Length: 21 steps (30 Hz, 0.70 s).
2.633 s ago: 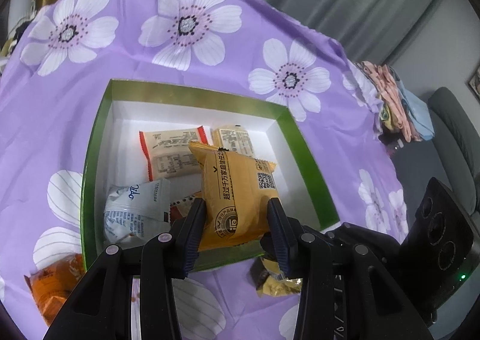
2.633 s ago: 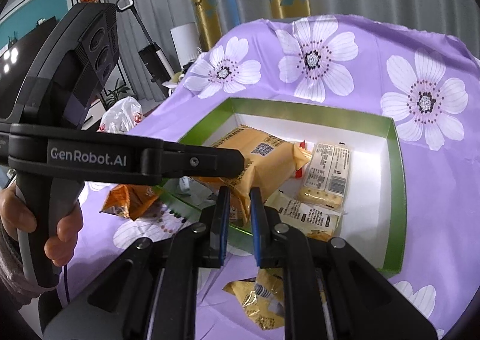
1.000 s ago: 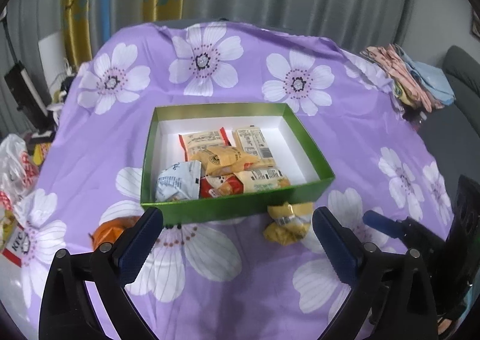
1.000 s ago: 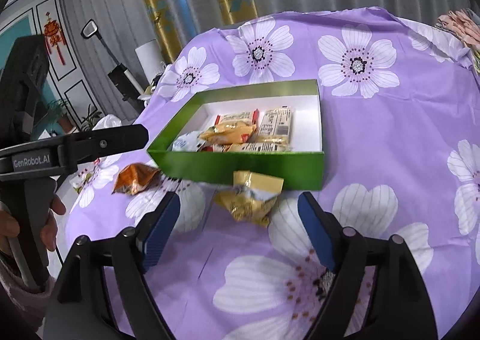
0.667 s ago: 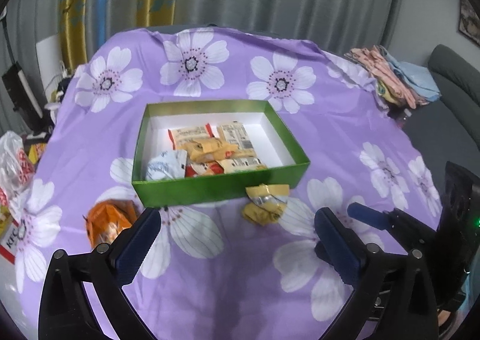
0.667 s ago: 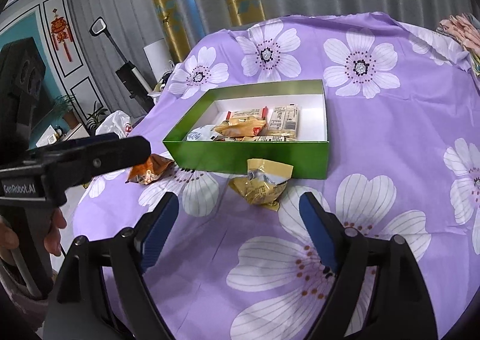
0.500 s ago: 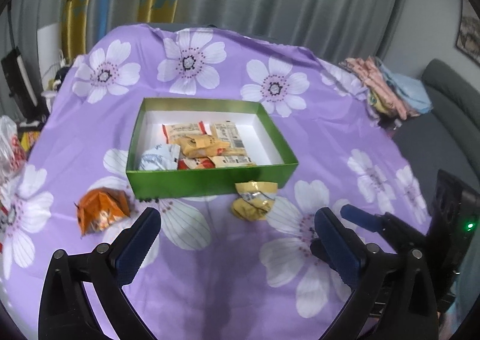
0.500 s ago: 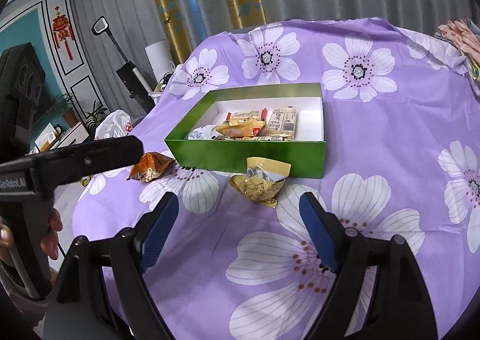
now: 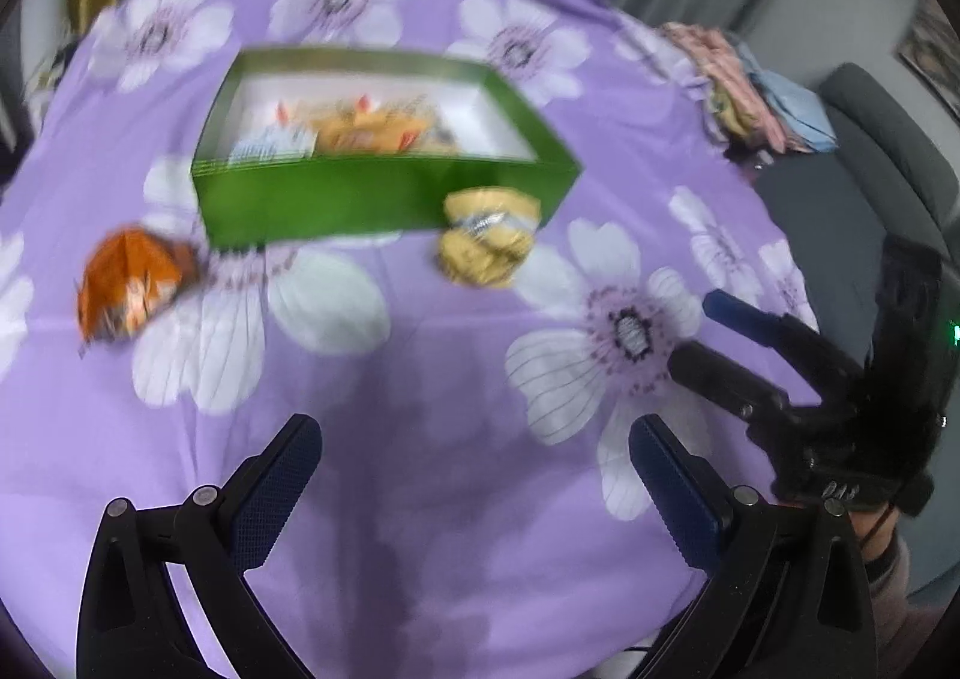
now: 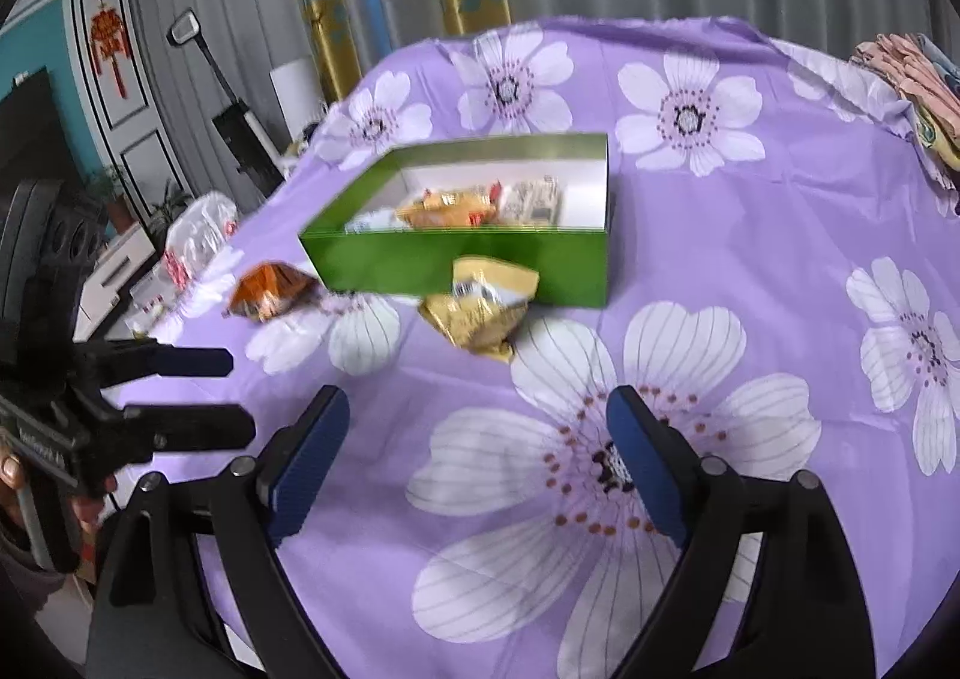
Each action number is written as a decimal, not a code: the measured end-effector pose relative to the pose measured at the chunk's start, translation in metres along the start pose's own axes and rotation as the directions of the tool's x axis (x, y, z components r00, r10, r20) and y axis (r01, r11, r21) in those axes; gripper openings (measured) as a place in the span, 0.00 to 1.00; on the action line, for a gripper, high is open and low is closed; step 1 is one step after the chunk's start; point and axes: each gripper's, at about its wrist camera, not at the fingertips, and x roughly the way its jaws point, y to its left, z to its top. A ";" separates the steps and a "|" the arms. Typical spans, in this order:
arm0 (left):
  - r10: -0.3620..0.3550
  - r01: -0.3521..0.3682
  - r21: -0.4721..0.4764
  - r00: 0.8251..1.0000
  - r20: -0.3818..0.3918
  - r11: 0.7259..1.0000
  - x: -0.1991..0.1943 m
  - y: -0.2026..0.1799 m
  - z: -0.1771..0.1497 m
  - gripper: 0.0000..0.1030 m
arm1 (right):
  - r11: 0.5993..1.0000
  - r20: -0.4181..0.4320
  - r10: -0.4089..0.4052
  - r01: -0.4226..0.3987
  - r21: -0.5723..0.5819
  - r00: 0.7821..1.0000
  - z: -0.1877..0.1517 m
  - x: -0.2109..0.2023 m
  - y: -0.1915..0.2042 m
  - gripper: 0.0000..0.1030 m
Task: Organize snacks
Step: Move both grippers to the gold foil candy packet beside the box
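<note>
Left tool [image 9: 474, 475] and right tool [image 10: 477, 439]: both spread wide, nothing between the fingers, held above the purple flowered cloth [image 10: 750, 271] covering the worktop. Green box [image 10: 474, 259] sits mid-cloth with several snack packets inside. Yellow packet [image 10: 480, 307] lies on the cloth touching the box's near wall. Orange packet [image 10: 270, 289] lies just beside the box's left corner.

Green box [image 10: 468, 265] holds snacks; yellow packet [image 10: 480, 307] touching it; orange packet [image 10: 270, 289] beside.
</note>
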 end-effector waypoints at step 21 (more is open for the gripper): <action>0.056 -0.058 0.062 0.998 0.027 0.996 0.051 0.002 0.043 0.99 | 0.997 -0.069 0.071 -0.071 0.003 0.995 0.006 0.078 -0.019 0.86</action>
